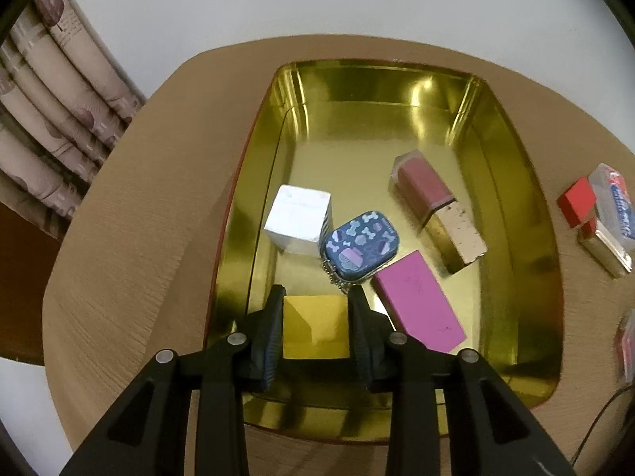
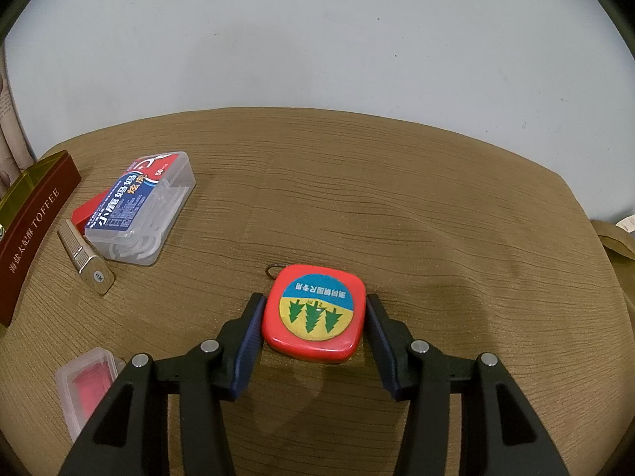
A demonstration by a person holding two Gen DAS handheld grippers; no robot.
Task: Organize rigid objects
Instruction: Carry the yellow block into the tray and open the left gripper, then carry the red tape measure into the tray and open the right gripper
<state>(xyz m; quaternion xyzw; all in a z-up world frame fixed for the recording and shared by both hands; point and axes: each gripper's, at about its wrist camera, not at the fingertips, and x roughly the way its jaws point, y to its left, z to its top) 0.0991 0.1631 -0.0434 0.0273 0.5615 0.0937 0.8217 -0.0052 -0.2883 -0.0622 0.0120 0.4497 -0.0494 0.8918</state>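
I see a big brown table point(image 2: 357, 182) with a shiny gold metal tin point(image 1: 512, 182) on it. Inside the tin lie a pink and gold lipstick tube point(image 1: 438, 214), a flat pink block point(image 1: 418, 301), a white cube box point(image 1: 297, 220) and a little blue pouch with bones point(image 1: 361, 244).

My left gripper point(image 1: 316, 297) is inside the tin with a yellow block point(image 1: 315, 327) between its fingers. I cannot tell if it squeezes it or lets go.

My right gripper point(image 2: 313, 305) is open around a red square tape measure point(image 2: 315, 315) on the table.

I think we are about halfway. A clear floss box point(image 2: 139, 208), a gold tube point(image 2: 89, 256) and a small clear case point(image 2: 85, 384) are not in the tin.
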